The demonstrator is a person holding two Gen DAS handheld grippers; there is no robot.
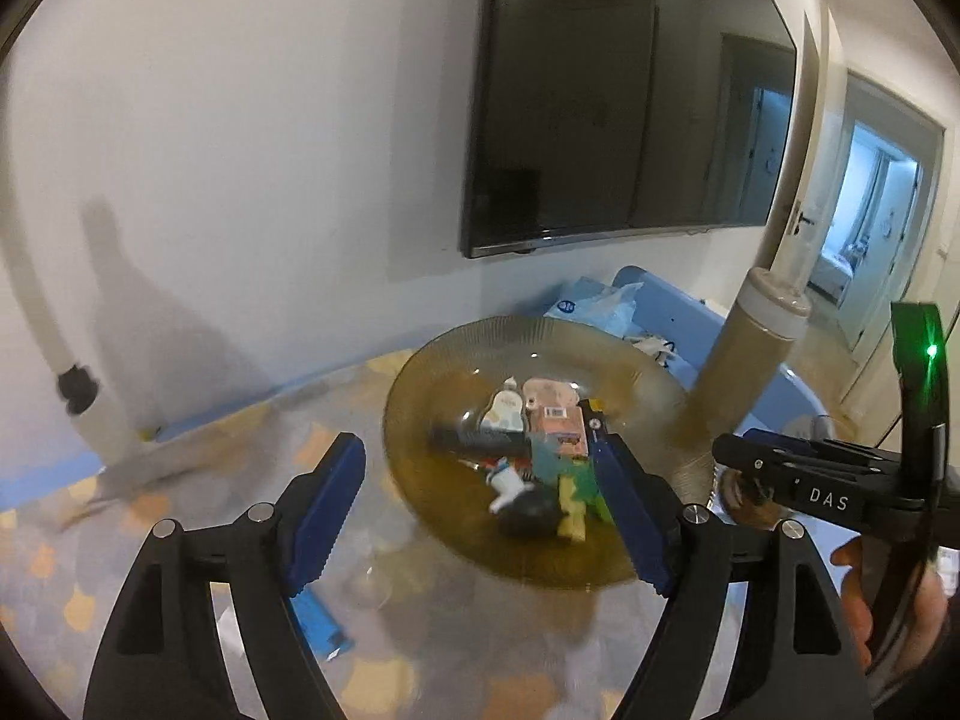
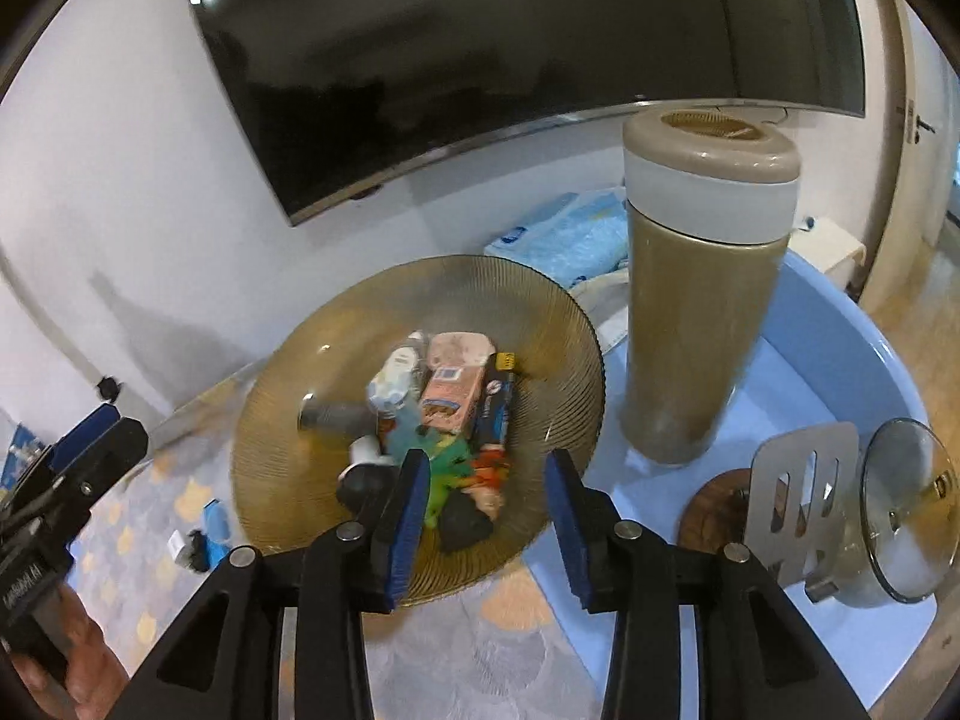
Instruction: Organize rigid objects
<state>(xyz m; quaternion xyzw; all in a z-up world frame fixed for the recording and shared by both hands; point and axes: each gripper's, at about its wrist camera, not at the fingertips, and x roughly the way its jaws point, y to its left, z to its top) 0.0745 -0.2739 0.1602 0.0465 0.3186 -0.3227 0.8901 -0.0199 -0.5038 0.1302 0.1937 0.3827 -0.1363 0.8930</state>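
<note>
- Hovering over an amber glass plate (image 2: 558, 324) heaped with small rigid items, both tongs stand spread and pinch nothing: the left tongs (image 1: 480, 510) wide, the right tongs (image 2: 486, 516) narrower.
- The pile (image 2: 432, 420) sits mid-plate, on a patterned counter (image 2: 480, 660).
- Picking one piece from the pile's edge, coming down steeply, looks the cleanest approach; the packed middle risks nudging neighbours.
- A tall tan canister (image 2: 702, 324) stands close on the right, a spatula (image 2: 798, 492) and glass lid (image 2: 906, 516) nearer; open room lies left, where a blue lighter (image 1: 318, 624) rests.
</note>
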